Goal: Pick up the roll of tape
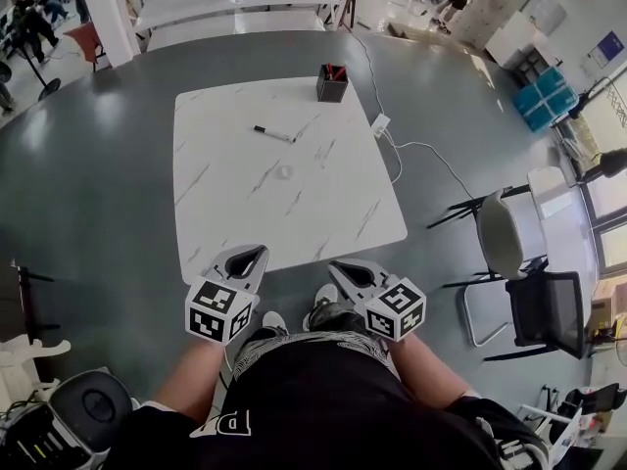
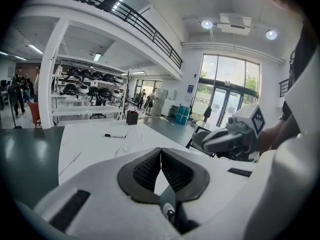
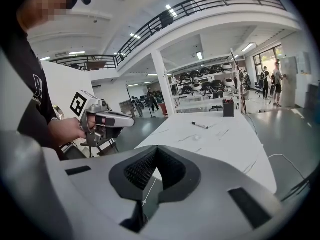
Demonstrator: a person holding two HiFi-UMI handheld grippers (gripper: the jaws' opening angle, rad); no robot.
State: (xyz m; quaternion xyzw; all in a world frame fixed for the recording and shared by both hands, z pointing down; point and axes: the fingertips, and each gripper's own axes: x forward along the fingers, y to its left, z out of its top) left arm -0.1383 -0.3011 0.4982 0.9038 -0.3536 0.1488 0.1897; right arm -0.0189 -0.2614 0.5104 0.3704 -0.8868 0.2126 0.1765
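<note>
The roll of tape [image 1: 284,172] sits near the middle of the white marble-patterned table [image 1: 245,213], lying flat. It is small and pale, so I take it for a clear roll, though from here it is hard to be sure. Nothing touches it, and the stretch of tabletop between it and the near edge is bare.

Beyond it lies one black marker [image 1: 273,133], and farther back, near the far edge, stands one dark pen cup [image 1: 332,82]. At the table's far right edge is one white adaptor [image 1: 380,123], and its white cable [image 1: 431,155] trails off across the grey floor [image 1: 98,164]. Two chairs stand to the right of the table: a pale-seated one [image 1: 502,233] and a dark one [image 1: 544,309]. A few people move about in the background at the far left [image 1: 39,27].

There are two grippers, one in each of the person's hands. The left gripper [image 1: 250,255] and the right gripper [image 1: 345,268] are held low in front of the body, side by side, near the table's near edge. Both point toward the table and tilt a little downward, with their marker cubes on the person's side. The forearms are bare and bent in at the waist. The left gripper's jaws are pressed together with nothing between them, and the right gripper's jaws are likewise closed and empty. Both are well apart from the tape.
</note>
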